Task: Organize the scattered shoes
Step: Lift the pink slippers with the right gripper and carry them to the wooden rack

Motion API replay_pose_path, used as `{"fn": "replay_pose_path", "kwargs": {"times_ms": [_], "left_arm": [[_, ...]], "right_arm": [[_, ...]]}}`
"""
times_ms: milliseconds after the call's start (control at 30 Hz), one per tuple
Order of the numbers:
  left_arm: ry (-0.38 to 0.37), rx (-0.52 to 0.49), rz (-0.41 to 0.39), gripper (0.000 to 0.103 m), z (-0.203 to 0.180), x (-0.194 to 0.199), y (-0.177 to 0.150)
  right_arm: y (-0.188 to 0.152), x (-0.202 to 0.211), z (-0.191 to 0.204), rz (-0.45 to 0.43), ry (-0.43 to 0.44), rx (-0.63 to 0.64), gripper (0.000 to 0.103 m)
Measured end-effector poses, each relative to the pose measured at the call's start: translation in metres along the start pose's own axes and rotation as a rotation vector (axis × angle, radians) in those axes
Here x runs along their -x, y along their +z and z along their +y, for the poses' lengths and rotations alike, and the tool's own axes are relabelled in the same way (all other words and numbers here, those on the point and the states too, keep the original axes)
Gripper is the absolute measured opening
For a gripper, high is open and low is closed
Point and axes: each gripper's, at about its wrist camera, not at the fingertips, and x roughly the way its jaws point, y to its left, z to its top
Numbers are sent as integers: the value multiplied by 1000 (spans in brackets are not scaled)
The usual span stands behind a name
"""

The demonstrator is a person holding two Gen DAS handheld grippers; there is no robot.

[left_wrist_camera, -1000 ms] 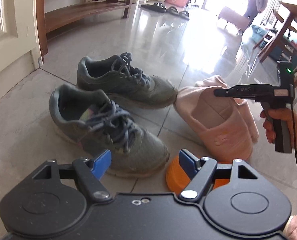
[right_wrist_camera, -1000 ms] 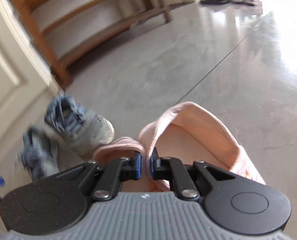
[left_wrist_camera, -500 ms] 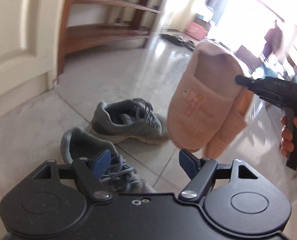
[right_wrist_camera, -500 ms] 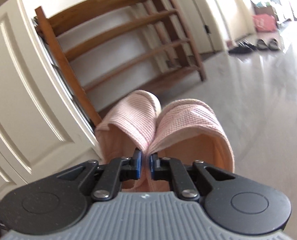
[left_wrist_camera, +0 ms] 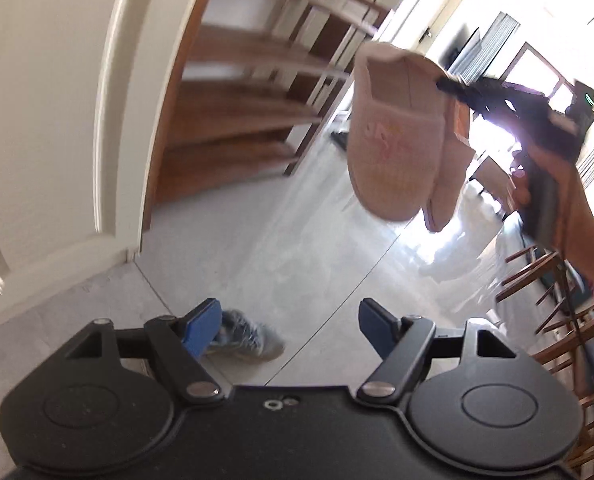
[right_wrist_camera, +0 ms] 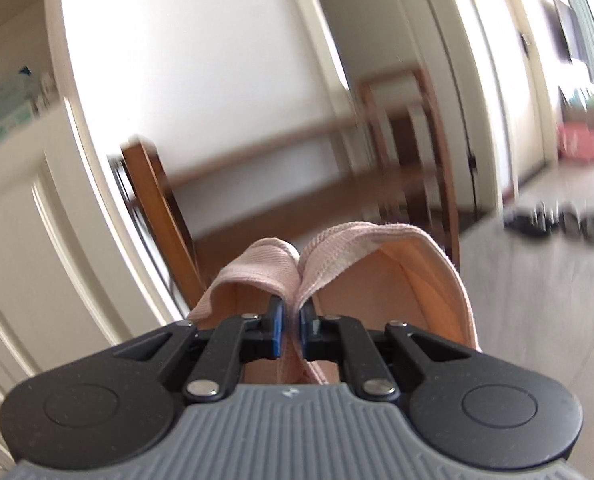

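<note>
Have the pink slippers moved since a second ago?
Yes. The pink slippers, pinched by the right gripper, have risen off the floor and now hang level with the wooden shoe rack.

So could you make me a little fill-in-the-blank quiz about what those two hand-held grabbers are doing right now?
1. The right gripper is shut on a pair of pink ____.
2. The slippers hang in the air, above the ____.
3. The left gripper, its blue fingers apart, holds ____.
4. Behind the slippers stands a wooden shoe ____.

Missing words: slippers; floor; nothing; rack
</note>
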Motion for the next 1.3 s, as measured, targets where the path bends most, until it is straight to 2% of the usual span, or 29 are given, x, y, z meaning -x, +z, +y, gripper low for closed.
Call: {"fn": "replay_pose_path", "kwargs": {"times_ms": [100,167,300,367,467,567,700,867,1000,1067,1167,1300], "left_arm": [[66,-89,-43,77,-28,27,48],[99,-73,-66,77,-41,24,79],[198,21,-150,77,-60,10,124],[293,124,-188,77,-73,1,147],[355,308,-221,77,-86,-10,165],[406,437,-248,77,-105,-30,176],[437,543,-279,77,-122,-51,183],[493,614,-284,77,-125,-54,178],[519,669,-283,77,-120,-55,171],[529,696,-283,77,-117,-56,168],[544,736,-282,77,-112,-56,163],[564,790,-282,77,-105,-57,157]], "right_arm": [[75,-14,25,-28,33,14,10],[120,-30,36,-51,80,15,10],[186,-82,36,-43,203,15,10],[216,-114,33,-23,288,42,10],[249,-161,35,37,408,115,10],[271,-206,38,110,471,174,10],[286,-268,42,181,481,188,10],[288,-340,58,245,427,174,10],[293,-391,78,273,373,115,10],[300,-413,90,277,356,96,10],[309,-442,115,301,321,144,10],[315,-438,126,358,329,248,14]]}}
